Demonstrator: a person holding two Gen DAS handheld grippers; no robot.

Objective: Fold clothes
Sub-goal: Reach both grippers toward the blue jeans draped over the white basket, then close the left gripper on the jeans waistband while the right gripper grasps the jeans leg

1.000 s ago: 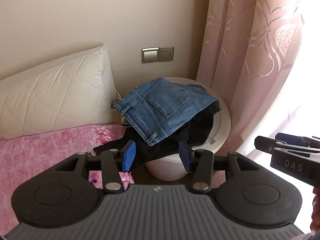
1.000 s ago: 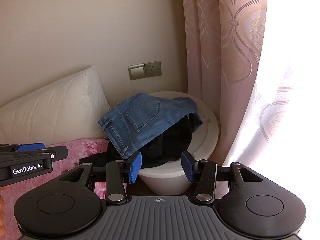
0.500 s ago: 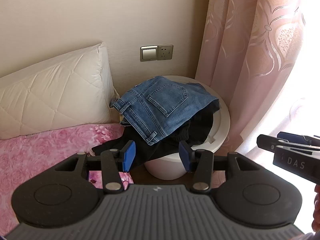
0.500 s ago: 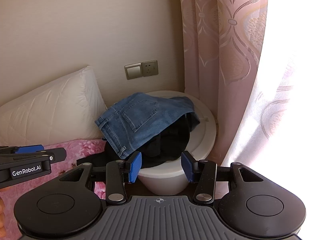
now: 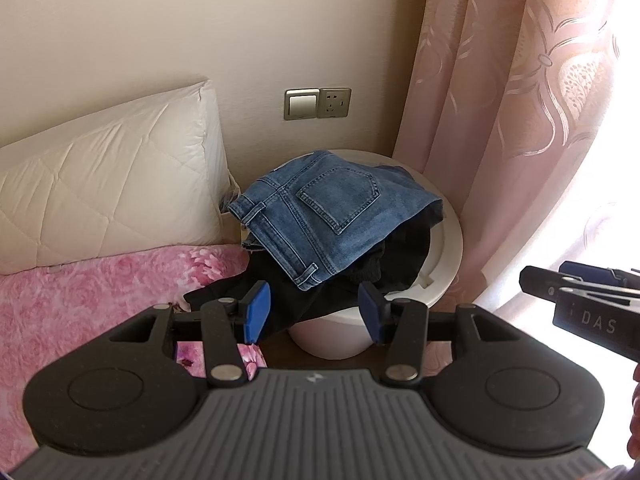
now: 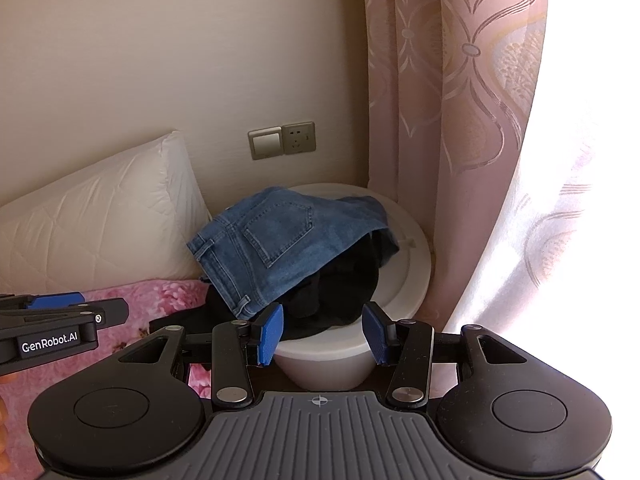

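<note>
The left gripper (image 5: 312,312) stands wide with nothing between its blue pads (image 5: 258,311); through the gap shows only dark cloth (image 5: 288,300) farther off. The right gripper (image 6: 323,334) is the same: jaws wide, empty, pads (image 6: 272,332) framing the tub (image 6: 332,352) beyond. Each gripper also shows at the other view's edge, the right one at right centre, the left one at lower left.

Past the jaws, in the middle of both frames, the jeans (image 5: 320,220) lie over the rim of the white tub, back pocket up, waistband toward the pillow (image 5: 108,184). The dark cloth sits under them and spills left onto the pink spread (image 5: 100,288). A switch and socket (image 5: 318,103) are on the wall above, the curtain (image 5: 500,120) at right.

Over the last second very little has changed. Jeans and tub sit slightly lower and a little larger in both frames, which suggests a slow approach or a small tilt of the cameras; the jaws' width looks the same and no cloth has moved.

So the folding has not begun, by my reading: nothing is gripped, and the clothes are still heaped on the tub. The step in hand seems to be the reach for the jeans, the top piece and the likely first pick. The waistband near the pillow looks the easiest edge to take.
</note>
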